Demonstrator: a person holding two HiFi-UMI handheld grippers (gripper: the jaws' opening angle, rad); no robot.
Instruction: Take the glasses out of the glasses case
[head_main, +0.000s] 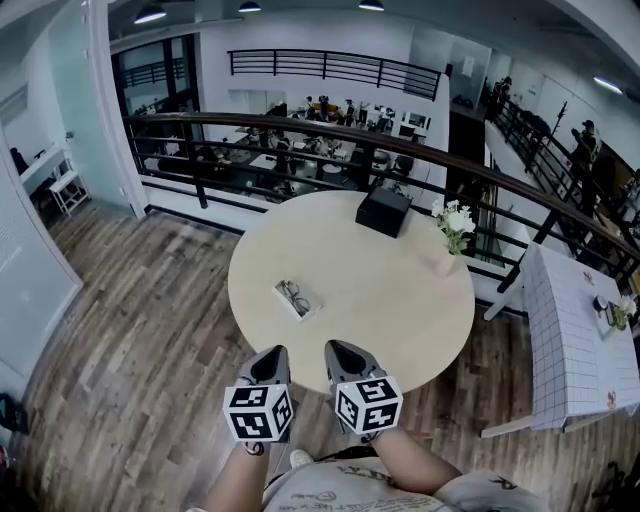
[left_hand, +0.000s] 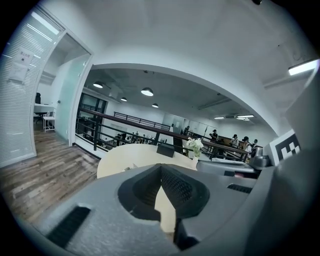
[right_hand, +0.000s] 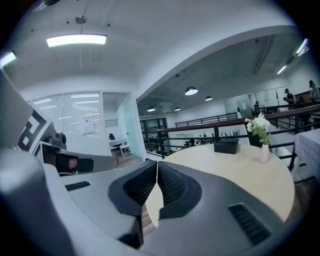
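A: That round table is wide. What could go wrong?

B: The left gripper and right gripper hang at its near edge, both clenched on nothing. Unless they open, I'd guess they shove the light glasses case instead of pinning it.

A: How does it lie?

B: Left-near on the table, open — long axis far-left to near-right, glasses lying along it.

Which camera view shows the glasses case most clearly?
The head view: the glasses case lies open, seen whole from above. The left gripper view shows at most a pale speck; the right gripper view, nothing.
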